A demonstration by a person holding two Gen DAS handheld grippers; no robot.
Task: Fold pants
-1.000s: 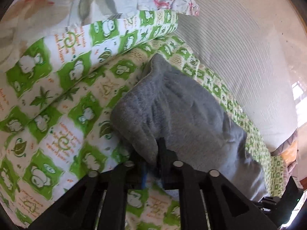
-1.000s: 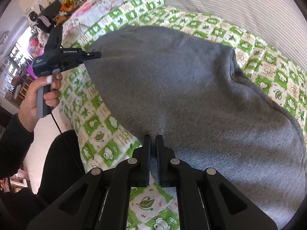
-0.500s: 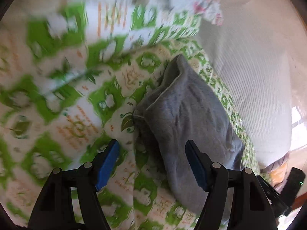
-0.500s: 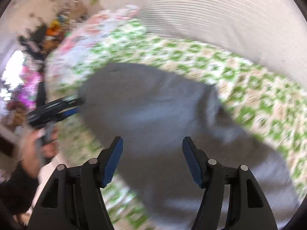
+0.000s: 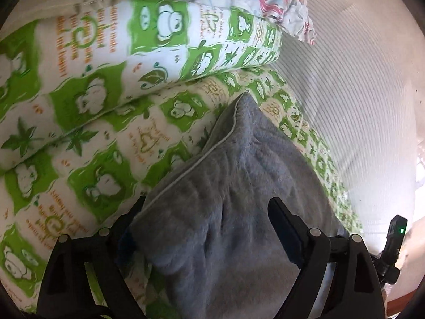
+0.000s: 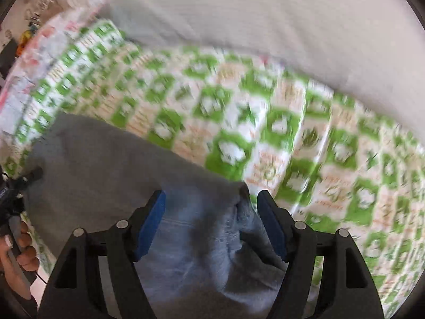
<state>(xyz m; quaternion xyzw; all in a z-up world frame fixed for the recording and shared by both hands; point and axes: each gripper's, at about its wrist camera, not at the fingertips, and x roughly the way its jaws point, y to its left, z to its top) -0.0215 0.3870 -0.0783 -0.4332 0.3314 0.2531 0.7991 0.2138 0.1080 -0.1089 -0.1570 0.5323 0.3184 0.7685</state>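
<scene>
The grey fleece pants [image 5: 239, 186] lie folded on a green and white patterned bedsheet [image 5: 106, 138]. In the left wrist view a folded edge with a pale seam runs up to a corner at the far end. My left gripper [image 5: 207, 207] is open, its fingers straddling the near end of the pants. In the right wrist view the pants [image 6: 106, 164] fill the lower left, with a folded corner between my fingers. My right gripper [image 6: 211, 199] is open and holds nothing. The other gripper shows at the left edge of the right wrist view [image 6: 16, 186].
A pillow [image 5: 119, 40] in the same green print lies left of the pants, with floral bedding [image 5: 279, 5] behind it. A white striped cover [image 5: 358, 93] rises beyond the sheet; it also shows in the right wrist view [image 6: 265, 21].
Both grippers were shut on the pants a second ago and have opened and let go. The pants now lie on the sheet, and both grippers have shifted over them.
</scene>
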